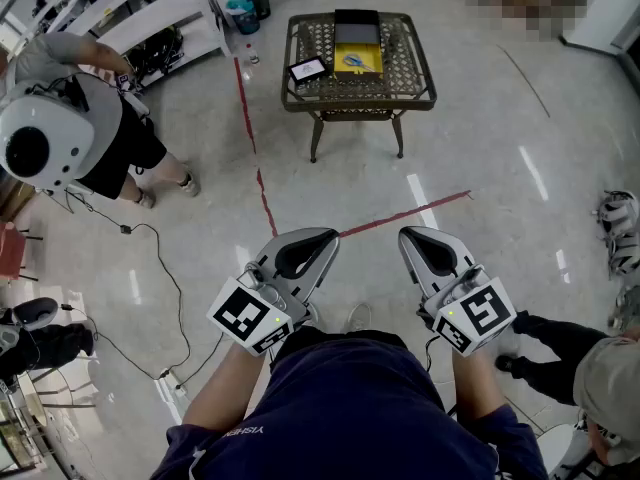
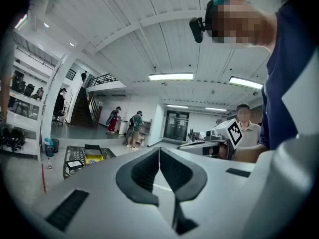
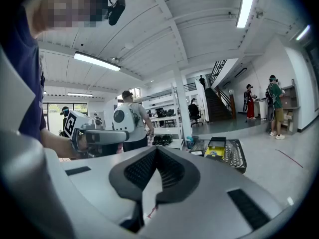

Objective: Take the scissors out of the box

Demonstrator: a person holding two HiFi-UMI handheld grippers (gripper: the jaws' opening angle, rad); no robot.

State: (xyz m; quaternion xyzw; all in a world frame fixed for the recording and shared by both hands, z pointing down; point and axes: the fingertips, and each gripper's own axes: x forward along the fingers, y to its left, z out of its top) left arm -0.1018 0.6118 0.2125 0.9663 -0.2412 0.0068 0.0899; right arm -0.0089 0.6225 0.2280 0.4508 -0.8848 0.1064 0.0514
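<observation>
Plainly, both grippers are shut and empty. The left gripper (image 1: pixel 322 240) has its two dark ribbed pads (image 2: pixel 144 171) pressed together along their front edge, with nothing between them. The right gripper (image 1: pixel 412 238) is the same in its own view, pads (image 3: pixel 169 171) meeting at the tip and holding nothing. In the head view both are held close to the person's chest, side by side and a little apart, noses pointing forward across the floor and touching nothing.

The box (image 1: pixel 357 48) sits well ahead of them on a lattice-topped metal table (image 1: pixel 410 63). Its black lid is folded back and its yellow lining faces up. A small blue shape (image 1: pixel 352 60) lies on the yellow, too small to read as scissors for certain. Just left of the box on the same tabletop lies a black-framed white card (image 1: pixel 307 69).

Between the grippers and the table stretches glossy grey floor (image 1: pixel 450 148), crossed by red tape lines (image 1: pixel 262 193) that meet near the left gripper's nose. Off to the left stands a person wearing a white round pack (image 1: pixel 40 148), with a black cable (image 1: pixel 170 278) trailing over the floor nearby. A white shelving unit (image 1: pixel 130 8) and a blue bin (image 1: pixel 243 13) stand left of the table. Another person in a cap (image 1: pixel 610 378) is at the lower right.
</observation>
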